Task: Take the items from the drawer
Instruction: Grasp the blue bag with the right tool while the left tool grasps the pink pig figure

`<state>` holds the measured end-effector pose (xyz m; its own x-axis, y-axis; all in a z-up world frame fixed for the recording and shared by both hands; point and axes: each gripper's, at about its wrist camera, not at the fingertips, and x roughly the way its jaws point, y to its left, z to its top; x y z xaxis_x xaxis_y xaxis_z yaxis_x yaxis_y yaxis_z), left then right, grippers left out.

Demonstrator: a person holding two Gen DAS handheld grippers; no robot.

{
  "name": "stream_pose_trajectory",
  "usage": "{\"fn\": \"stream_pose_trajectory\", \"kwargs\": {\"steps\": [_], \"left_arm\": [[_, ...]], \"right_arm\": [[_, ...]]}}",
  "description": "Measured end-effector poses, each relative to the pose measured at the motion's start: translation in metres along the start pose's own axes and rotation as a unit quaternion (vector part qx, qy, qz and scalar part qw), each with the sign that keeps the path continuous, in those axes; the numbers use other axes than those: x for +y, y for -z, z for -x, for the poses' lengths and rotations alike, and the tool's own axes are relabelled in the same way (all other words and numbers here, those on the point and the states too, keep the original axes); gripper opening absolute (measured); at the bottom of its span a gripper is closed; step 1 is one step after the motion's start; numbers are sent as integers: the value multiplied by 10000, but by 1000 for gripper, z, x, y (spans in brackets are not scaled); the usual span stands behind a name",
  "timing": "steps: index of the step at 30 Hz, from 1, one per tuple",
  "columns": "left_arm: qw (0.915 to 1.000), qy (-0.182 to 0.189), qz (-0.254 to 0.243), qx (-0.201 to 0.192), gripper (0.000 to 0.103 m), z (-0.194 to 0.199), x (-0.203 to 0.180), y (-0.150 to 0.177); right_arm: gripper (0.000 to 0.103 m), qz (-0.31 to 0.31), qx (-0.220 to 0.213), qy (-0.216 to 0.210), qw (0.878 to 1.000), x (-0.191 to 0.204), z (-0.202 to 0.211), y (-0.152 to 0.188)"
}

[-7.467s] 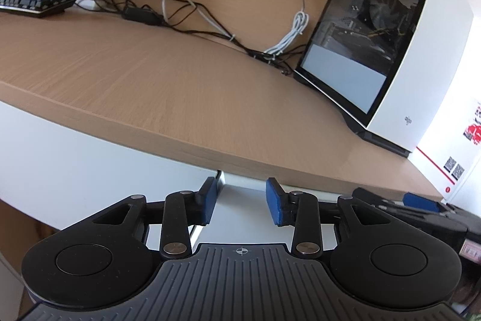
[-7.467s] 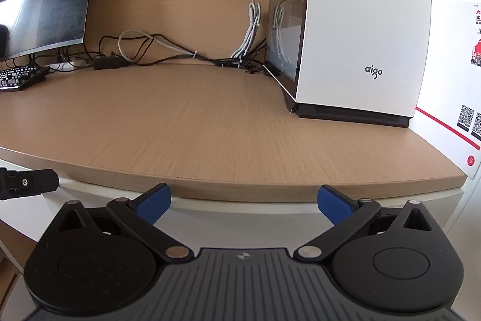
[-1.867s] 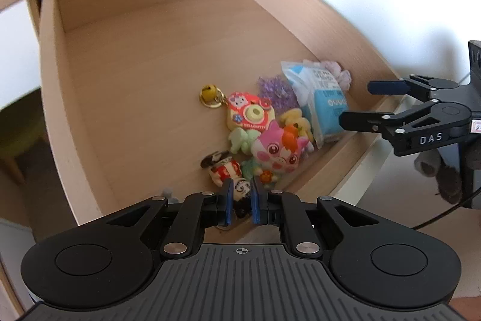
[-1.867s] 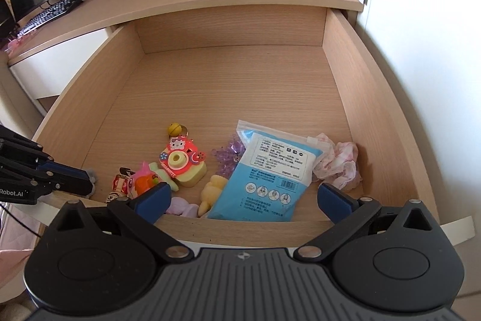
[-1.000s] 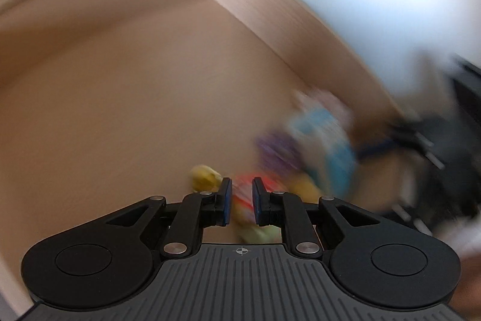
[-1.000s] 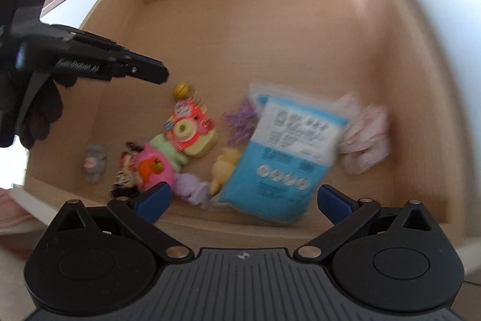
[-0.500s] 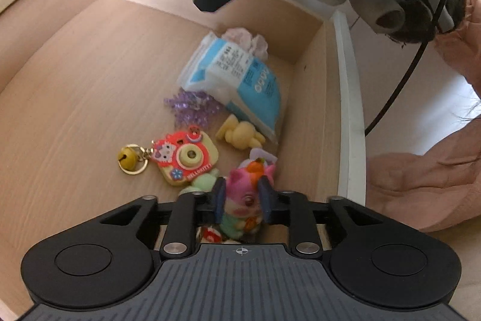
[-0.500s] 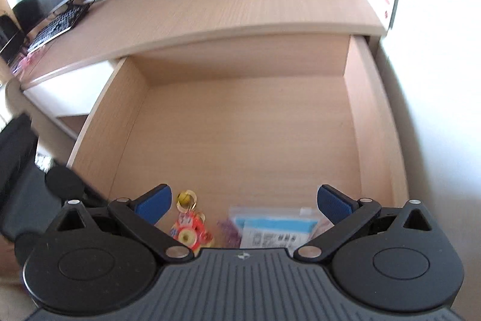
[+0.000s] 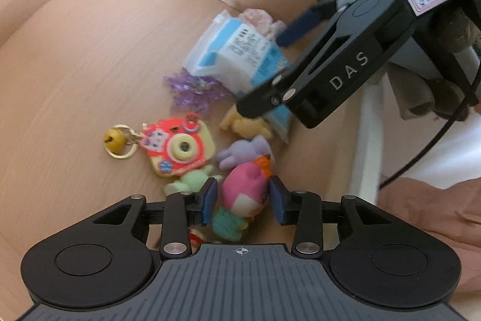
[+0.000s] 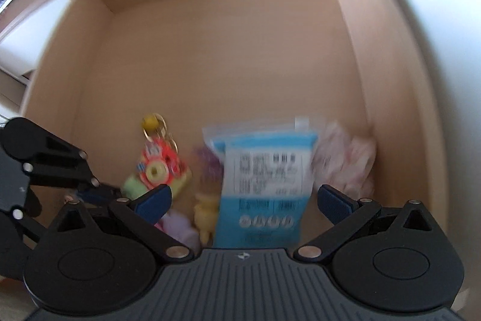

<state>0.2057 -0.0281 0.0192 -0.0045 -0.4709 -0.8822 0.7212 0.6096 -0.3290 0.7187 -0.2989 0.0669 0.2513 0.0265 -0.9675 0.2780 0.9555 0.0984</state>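
The wooden drawer [image 9: 90,50] stands pulled out, with small toys heaped at its front right. My left gripper [image 9: 243,199] is open, and its blue pads straddle a pink plush toy [image 9: 245,188] with little room on either side. Beside that toy lie a red camera keychain [image 9: 177,146] with a gold bell [image 9: 114,139], a lilac bunny [image 9: 243,152] and a yellow figure [image 9: 243,125]. My right gripper [image 10: 245,200] is open wide, low over a blue-and-white packet [image 10: 264,179]. In the left wrist view, the right gripper [image 9: 270,68] hangs over the same packet [image 9: 237,53].
A pink-and-white cloth [image 10: 348,164] is bunched in the drawer's right front corner, against the side wall [image 10: 360,50]. Purple beads [image 9: 192,89] lie left of the packet. The drawer's back half is bare wood. A person's pink garment [image 9: 436,209] is outside the front edge.
My left gripper's fingers have spread wider around the pink plush toy. My right gripper has dropped from high above the desk into the drawer, over the blue packet.
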Motion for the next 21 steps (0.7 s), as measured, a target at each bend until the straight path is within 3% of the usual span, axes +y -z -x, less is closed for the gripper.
{"fn": "stream_pose_trajectory", "kwargs": {"steps": [3,5,6,8,10,11,12,14,15,17,21], "left_arm": [[9995,-280,102,-119,39,2,10,0],[9972,-591,282,-354,32,10,21,-3],[9955,-757,343,-447,22,13,27,-4],[9852,-1519,442,-666,22,17,40,-4],[9758,-1903,678,-835,19,18,55,-3],[9759,-1801,885,-858,19,21,63,-1],[9791,-1462,1125,-852,19,25,70,2],[9804,-881,1406,-1066,22,37,77,10],[9794,-762,1438,-1191,22,43,77,14],[9794,-641,1337,-1368,23,55,77,22],[9917,-337,635,-1064,23,51,55,32]], "right_arm": [[101,-424,313,-249,9983,-11,-17,-18],[96,-611,415,-349,9967,-12,-26,-35],[93,-640,400,-378,9964,-12,-29,-46],[85,-691,174,-445,9965,-10,-33,-70],[80,-790,-104,-661,9946,-12,-35,-95],[80,-841,-323,-733,9932,-13,-36,-108],[81,-831,-534,-659,9929,-13,-35,-120],[86,-531,-906,-235,9942,-8,-33,-138],[92,-348,-1028,-53,9941,-4,-30,-143],[102,-28,-1177,125,9930,0,-22,-151],[103,365,-1139,178,9927,-4,-18,-143]]}}
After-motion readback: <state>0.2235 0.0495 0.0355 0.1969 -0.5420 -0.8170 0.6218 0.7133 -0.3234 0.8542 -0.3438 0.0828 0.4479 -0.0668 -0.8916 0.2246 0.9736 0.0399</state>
